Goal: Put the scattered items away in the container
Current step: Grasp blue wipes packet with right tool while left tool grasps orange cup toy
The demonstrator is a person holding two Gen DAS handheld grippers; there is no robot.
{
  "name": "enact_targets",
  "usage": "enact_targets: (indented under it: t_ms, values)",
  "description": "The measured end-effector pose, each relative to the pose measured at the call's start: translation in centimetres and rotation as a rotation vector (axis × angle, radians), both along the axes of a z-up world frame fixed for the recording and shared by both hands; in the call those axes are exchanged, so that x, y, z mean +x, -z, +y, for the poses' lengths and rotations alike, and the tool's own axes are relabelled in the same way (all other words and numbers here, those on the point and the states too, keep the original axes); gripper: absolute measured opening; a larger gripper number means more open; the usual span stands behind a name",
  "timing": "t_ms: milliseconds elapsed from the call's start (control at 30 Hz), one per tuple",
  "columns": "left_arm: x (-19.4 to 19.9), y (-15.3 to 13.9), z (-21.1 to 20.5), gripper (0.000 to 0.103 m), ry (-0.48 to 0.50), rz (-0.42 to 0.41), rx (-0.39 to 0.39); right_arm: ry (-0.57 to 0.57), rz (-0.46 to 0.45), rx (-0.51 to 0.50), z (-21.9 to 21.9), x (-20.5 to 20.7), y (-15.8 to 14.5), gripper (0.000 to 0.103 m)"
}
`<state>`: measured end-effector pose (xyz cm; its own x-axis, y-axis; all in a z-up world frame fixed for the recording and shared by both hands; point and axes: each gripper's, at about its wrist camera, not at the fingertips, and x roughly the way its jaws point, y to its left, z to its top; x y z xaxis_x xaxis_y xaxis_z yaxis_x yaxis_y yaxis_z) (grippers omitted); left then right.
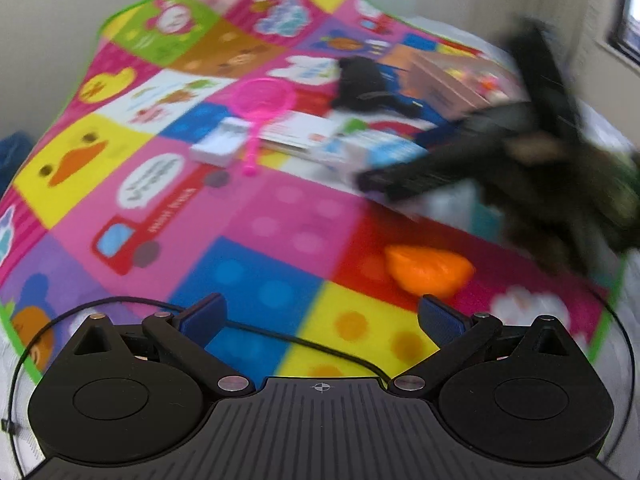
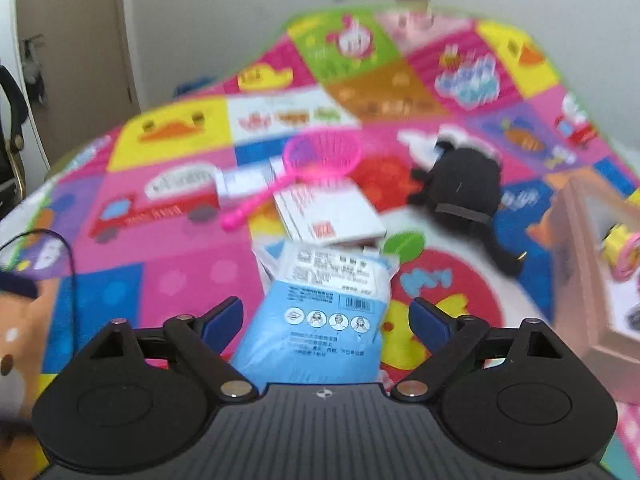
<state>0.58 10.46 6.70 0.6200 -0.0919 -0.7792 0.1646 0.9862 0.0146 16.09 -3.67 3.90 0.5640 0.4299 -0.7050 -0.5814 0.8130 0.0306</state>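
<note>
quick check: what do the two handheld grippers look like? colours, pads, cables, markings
Left gripper and right gripper match: black ribbed body, two round black housings, silver pivot pins, blue pads on the jaws, small crosshair mark at centre. A thin black cable loops across the left one.

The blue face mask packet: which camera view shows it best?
The right wrist view shows the blue mask packet best: near, central, label and pictograms visible, between the open right gripper fingers. The left wrist view shows it only far, small and blurred.
</note>
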Motion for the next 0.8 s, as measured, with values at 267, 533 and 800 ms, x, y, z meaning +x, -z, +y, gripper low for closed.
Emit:
enact_targets:
  t_ms: [267,533,800]
  values:
    - [-0.5,1.0,-3.5,0.103,0.07,-0.024,0.033,0.161,0.023,0.035,-8.1,-4.0,-1.5,0.055]
    - [2.8,2.8,-6.8,0.103,0.132,-0.091,0.08,0.234,-0.003,-0.04,-13.9,-12.8,-1.4,0.055]
    - [2.9,4.2,-8.6,0.103,0.211,-0.1,0.163,0.186,-0.039,-0.133,-13.8,-14.9,-0.3,0.067]
